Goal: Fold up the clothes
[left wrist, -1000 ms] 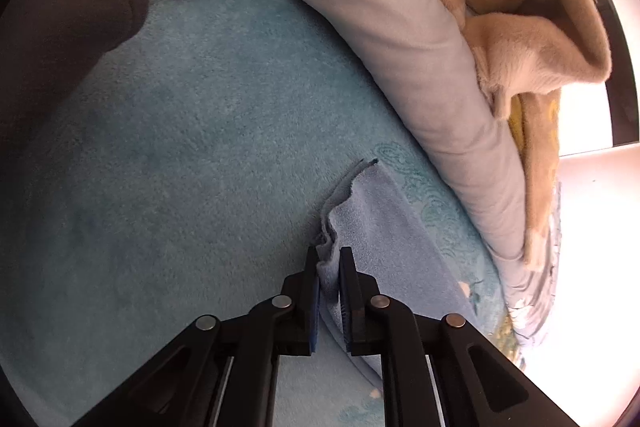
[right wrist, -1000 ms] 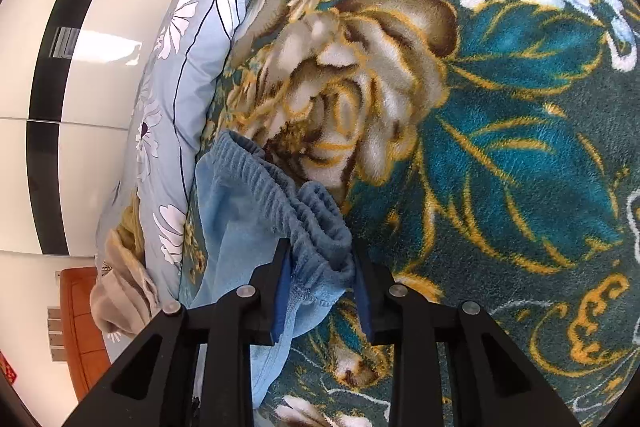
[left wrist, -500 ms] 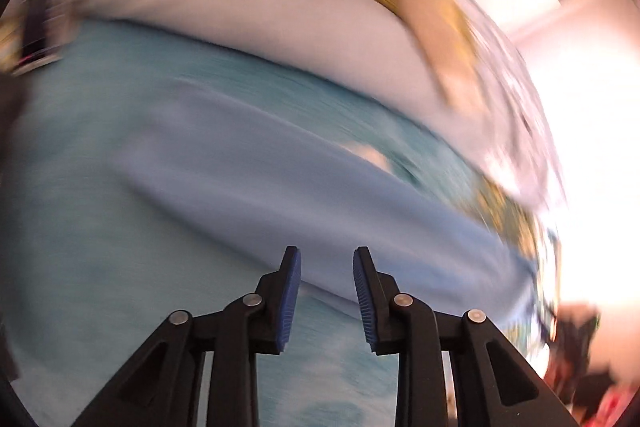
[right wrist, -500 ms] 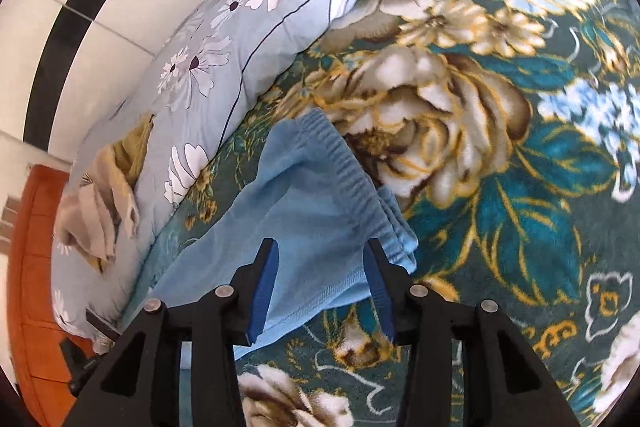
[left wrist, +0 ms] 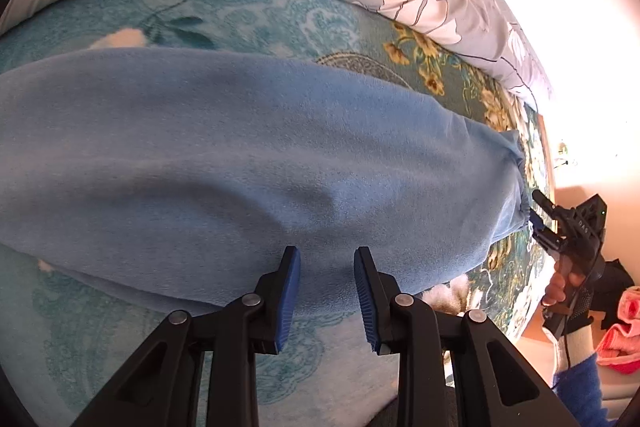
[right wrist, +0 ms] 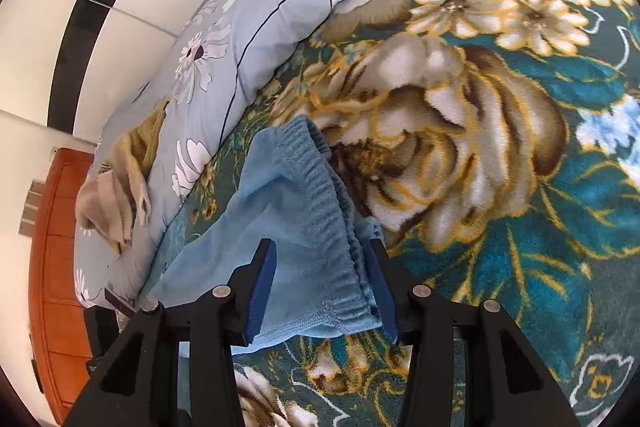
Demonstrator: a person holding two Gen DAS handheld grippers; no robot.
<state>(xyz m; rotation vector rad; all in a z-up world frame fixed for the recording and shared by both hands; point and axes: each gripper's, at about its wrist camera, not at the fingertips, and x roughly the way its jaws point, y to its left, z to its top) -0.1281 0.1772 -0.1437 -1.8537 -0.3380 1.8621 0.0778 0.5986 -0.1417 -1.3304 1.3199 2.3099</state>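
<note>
Blue fleece pants [left wrist: 248, 163] are lying flat across the bed, spread on a teal floral blanket [right wrist: 500, 155]. They run lengthwise between the 2 tools, with the elastic waistband [right wrist: 324, 211] at the right tool's end and the rest of the fabric stretching off toward the left one.

Left tool [left wrist: 326, 287] has its jaws spread fairly wide and holds nothing. Its blue pads [left wrist: 289, 291] sit right at the near edge of the pants, over the fabric, but I can't tell if they actually touch it. The cloth in front of it is smooth apart from 1 soft ridge running across.

Right tool [right wrist: 324, 291] is open wide too, jaws straddling the waistband corner. The gathered band sits between the pads [right wrist: 260, 291] without being pinched, and the right pad looks like it's just brushing the bunched edge. In the left view you can also see this tool out at the far end of the pants, with the hand [left wrist: 560, 285] wrapped around its handle.

Behind the pants there's a light blue quilt [right wrist: 256, 27] with white flowers, rolled up along the far side of the bed, and a tan blanket [right wrist: 116, 195] heaped on top of it. An orange wooden headboard [right wrist: 60, 267] shows at the far left of the right view.
</note>
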